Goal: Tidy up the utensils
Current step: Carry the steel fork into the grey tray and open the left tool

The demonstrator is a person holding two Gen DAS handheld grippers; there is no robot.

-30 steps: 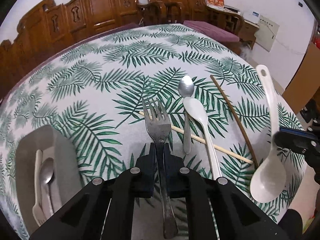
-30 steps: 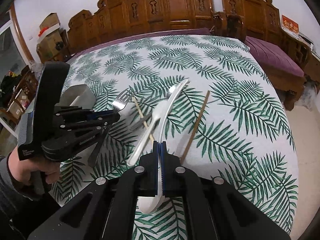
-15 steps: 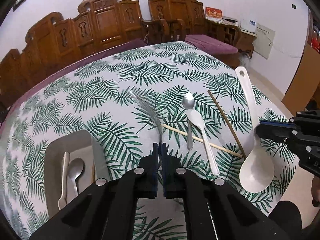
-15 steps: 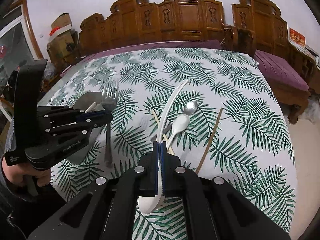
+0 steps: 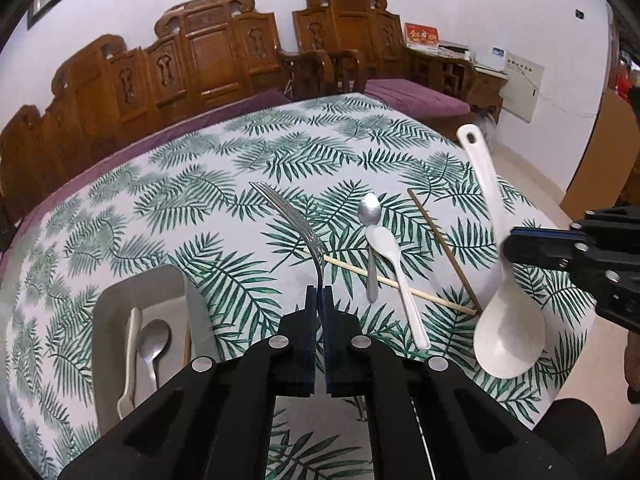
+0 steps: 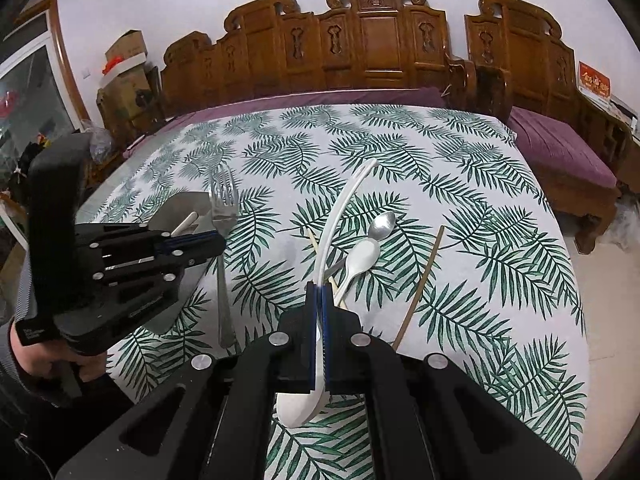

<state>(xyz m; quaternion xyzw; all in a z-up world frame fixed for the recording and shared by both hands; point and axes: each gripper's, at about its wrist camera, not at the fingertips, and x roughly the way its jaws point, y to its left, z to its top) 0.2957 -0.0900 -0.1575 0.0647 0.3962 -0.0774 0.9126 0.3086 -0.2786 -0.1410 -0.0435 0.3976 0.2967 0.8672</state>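
My left gripper [image 5: 319, 294] is shut on a metal fork [image 5: 294, 222], held edge-on above the table; the fork also shows in the right wrist view [image 6: 223, 216]. My right gripper [image 6: 319, 292] is shut on a large white ladle [image 6: 340, 216], lifted off the table; the ladle also shows in the left wrist view [image 5: 500, 272]. A grey tray [image 5: 120, 300] at the left holds a white spoon [image 5: 130, 356] and a metal spoon [image 5: 152, 344]. On the cloth lie a metal spoon [image 5: 370, 216], a white spoon [image 5: 394, 272], a light chopstick [image 5: 400, 284] and a dark chopstick [image 5: 442, 250].
The table carries a green palm-leaf cloth [image 5: 224, 184]. Carved wooden chairs [image 5: 208, 60] stand behind it, with a purple cushioned bench [image 6: 560, 152] at the right. The table's right edge drops to a pale floor [image 5: 540, 184].
Both grippers have risen, carrying the fork and the ladle higher above the table. The fork has turned from flat to edge-on in the left wrist view.
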